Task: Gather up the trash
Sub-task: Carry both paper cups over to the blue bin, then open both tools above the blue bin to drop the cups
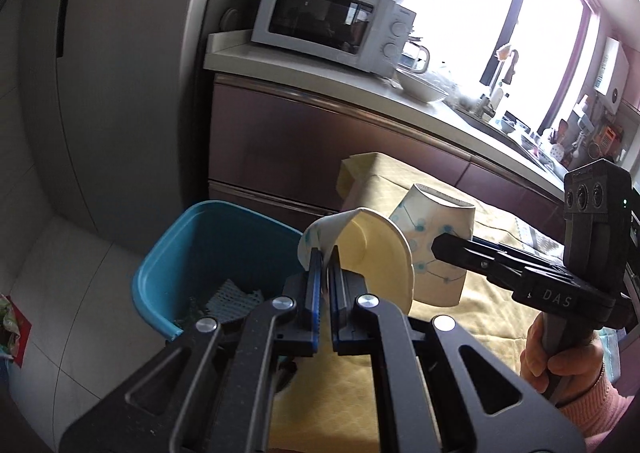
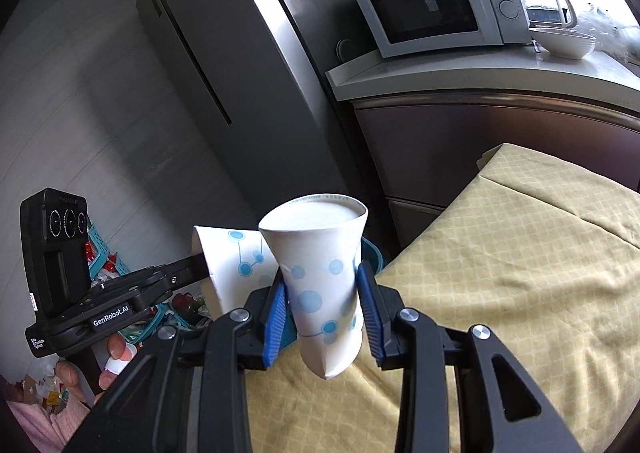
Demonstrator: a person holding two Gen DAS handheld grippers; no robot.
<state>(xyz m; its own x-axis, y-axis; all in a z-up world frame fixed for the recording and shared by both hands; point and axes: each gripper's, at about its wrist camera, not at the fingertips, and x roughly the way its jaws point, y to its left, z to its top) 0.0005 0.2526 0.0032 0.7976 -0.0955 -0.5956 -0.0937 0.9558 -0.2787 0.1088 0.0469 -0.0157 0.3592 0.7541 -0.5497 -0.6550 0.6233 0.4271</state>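
Note:
In the left wrist view, my left gripper (image 1: pixel 326 267) is shut on the wall of a white paper cup with blue dots (image 1: pixel 372 249). That cup's open mouth faces the camera, above the edge of a blue bin (image 1: pixel 192 249). My right gripper (image 2: pixel 323 287) is shut on a second dotted paper cup (image 2: pixel 316 249), squeezing its lower half, mouth up. In the left wrist view that second cup (image 1: pixel 440 213) hangs over the yellow-clothed table (image 1: pixel 460 317) with the right gripper (image 1: pixel 440 249) on it. In the right wrist view the left gripper (image 2: pixel 200 267) holds its cup (image 2: pixel 236 257) just left of mine.
The bin holds some white netting and scraps (image 1: pixel 232 295). A teal lattice basket of clutter (image 2: pixel 98 253) stands on the floor at left. Behind are a grey fridge (image 2: pixel 224 53), brown cabinets (image 1: pixel 300 141), and a counter with a microwave (image 1: pixel 328 21) and a bowl (image 1: pixel 424 87).

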